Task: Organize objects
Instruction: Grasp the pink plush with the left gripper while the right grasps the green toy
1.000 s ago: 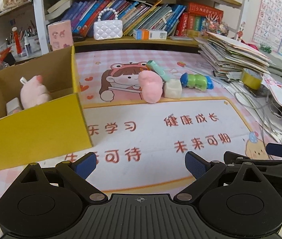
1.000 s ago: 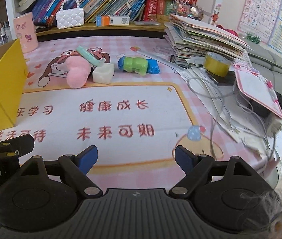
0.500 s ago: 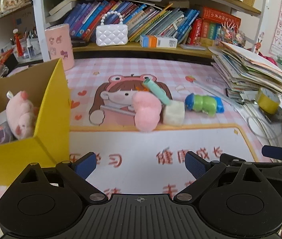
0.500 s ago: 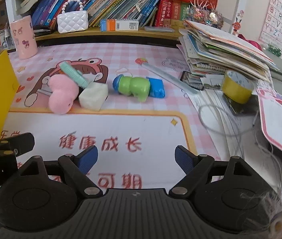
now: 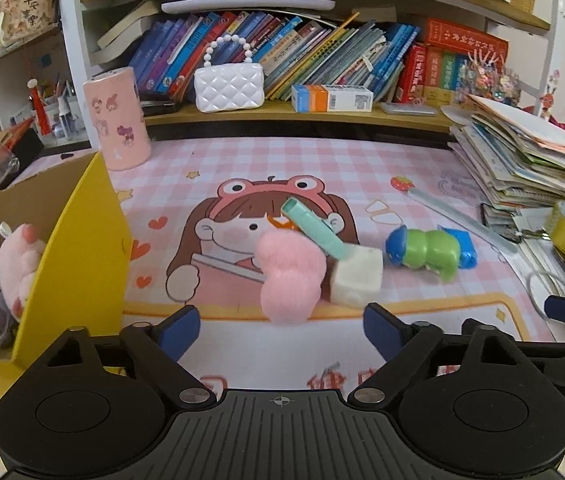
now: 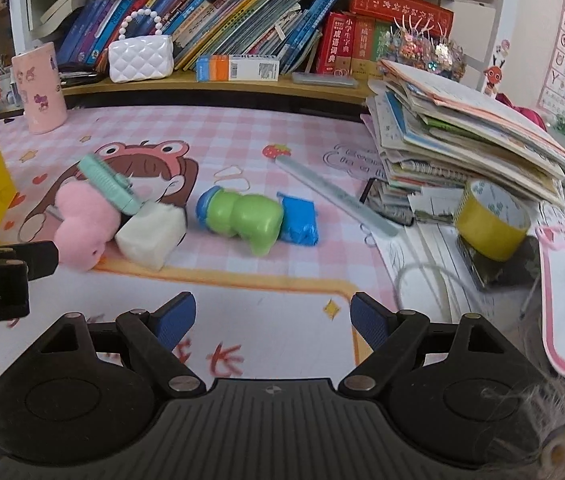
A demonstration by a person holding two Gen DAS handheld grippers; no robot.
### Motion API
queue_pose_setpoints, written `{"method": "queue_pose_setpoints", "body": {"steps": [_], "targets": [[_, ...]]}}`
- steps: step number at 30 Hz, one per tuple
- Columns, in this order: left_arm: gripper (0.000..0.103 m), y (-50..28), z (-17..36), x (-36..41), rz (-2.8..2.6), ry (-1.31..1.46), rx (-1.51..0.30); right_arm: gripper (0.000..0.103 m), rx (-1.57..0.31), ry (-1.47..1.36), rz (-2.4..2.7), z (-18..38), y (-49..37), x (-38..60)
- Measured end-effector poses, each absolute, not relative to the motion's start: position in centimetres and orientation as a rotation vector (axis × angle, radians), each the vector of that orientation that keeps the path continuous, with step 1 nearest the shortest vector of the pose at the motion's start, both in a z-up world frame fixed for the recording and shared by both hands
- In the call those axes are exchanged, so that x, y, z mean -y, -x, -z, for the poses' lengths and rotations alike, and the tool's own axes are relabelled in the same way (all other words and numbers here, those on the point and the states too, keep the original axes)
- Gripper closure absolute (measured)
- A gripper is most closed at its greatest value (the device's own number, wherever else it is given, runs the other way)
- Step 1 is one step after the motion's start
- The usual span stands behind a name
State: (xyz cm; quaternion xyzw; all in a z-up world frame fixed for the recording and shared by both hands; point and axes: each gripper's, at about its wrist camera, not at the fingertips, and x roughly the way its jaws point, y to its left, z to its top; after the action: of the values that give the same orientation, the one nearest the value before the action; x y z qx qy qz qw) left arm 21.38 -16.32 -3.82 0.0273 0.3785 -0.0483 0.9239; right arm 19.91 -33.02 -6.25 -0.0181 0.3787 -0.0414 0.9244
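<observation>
A pink fluffy pompom lies on the cartoon mat, touching a white cube. A teal tube leans across both. A green and blue toy lies to their right. My left gripper sits just short of the pompom; its jaws are closing with nothing between them. In the right wrist view the green and blue toy lies ahead of my right gripper, which is open and empty. The yellow cardboard box at the left holds a pink plush.
A pink cup stands behind the box. A stack of books and papers, a yellow tape roll, a ruler and cables crowd the right side. A bookshelf with a white purse closes off the back.
Both grippers have moved forward toward the toys, which now look larger and nearer. The yellow box has slid to the left edge of both views. The left jaws have narrowed a little.
</observation>
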Motion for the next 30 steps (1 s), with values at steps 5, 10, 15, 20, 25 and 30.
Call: {"method": "queue_pose_setpoints", "body": {"steps": [5, 10, 15, 20, 25, 30], "targets": [[0.021, -24.2, 5.1, 16.8, 0.076, -0.051, -0.804, 0.018, -0.743, 0.057, 0.069, 6.8, -22.2, 33.5], [0.021, -27.1, 6.8, 16.9, 0.047, -0.030, -0.839, 0.018, -0.731, 0.056, 0.051, 7.5, -24.7, 33.9], [0.022, -29.3, 8.4, 17.1, 0.064, 0.003, -0.876, 0.018, -0.741, 0.088, -0.004, 8.8, -27.3, 33.8], [0.028, -30.0, 8.7, 17.2, 0.078, 0.031, -0.878, 0.026, -0.762, 0.122, -0.048, 10.0, -29.3, 33.3], [0.056, -30.2, 8.7, 17.1, 0.126, 0.074, -0.900, 0.046, -0.724, 0.157, -0.108, 10.1, -29.6, 32.7], [0.057, -28.6, 7.3, 16.8, 0.125, 0.059, -0.868, 0.050, -0.726, 0.103, -0.112, 9.3, -28.7, 32.9]]}}
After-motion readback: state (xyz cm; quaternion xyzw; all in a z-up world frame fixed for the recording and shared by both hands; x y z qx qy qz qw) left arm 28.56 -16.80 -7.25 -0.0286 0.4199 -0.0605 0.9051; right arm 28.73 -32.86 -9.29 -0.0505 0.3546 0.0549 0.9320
